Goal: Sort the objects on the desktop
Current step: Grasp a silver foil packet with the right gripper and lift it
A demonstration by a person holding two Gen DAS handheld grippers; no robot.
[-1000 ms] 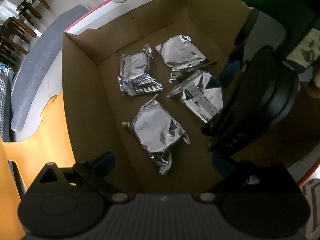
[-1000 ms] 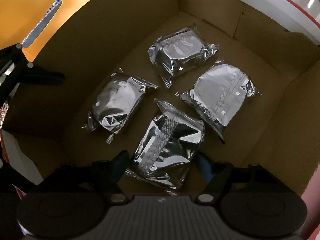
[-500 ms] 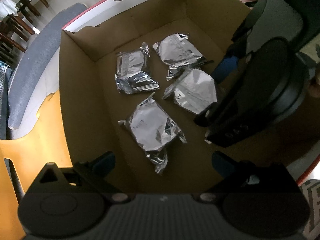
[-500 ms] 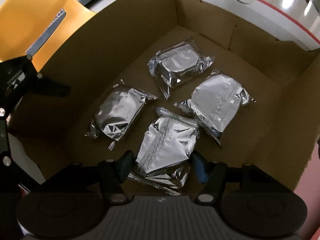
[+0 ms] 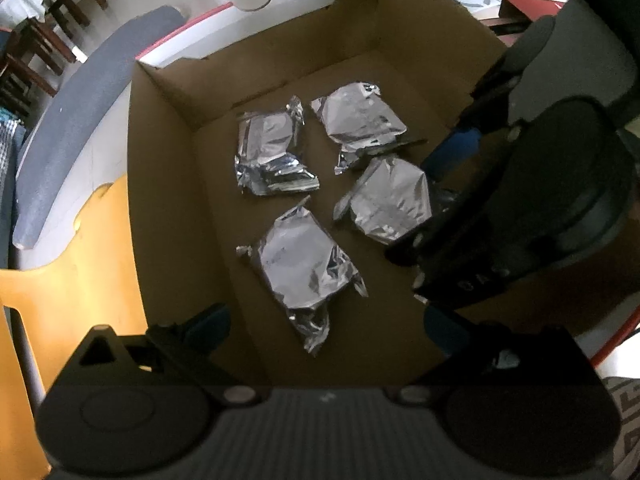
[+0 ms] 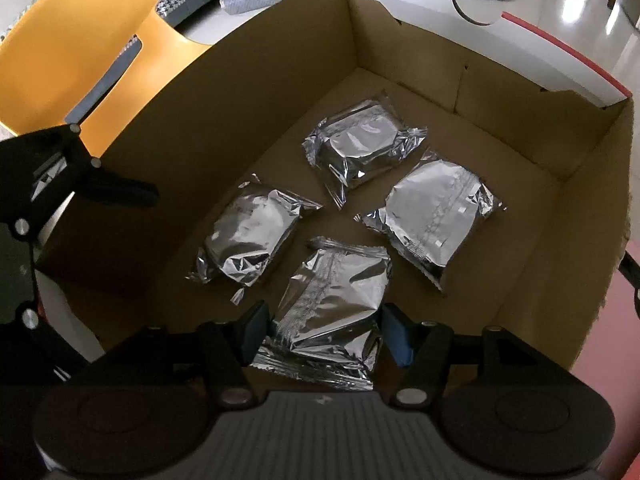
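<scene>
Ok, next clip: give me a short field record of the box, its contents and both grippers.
container: open cardboard box
contents: four silver foil packets on the box floor
right gripper: fingers have just been closing, now pressed on either side of the nearest foil packet
left gripper: open, nothing between its fingers, above the box
other packets: three lying apart, untouched
beside box: orange chair

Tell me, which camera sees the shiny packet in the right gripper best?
The right wrist view: the shiny packet sits close up between the right gripper fingertips, whose jaws have just been closing on it. In the left wrist view the packet is smaller and partly hidden behind that gripper's body.
</scene>
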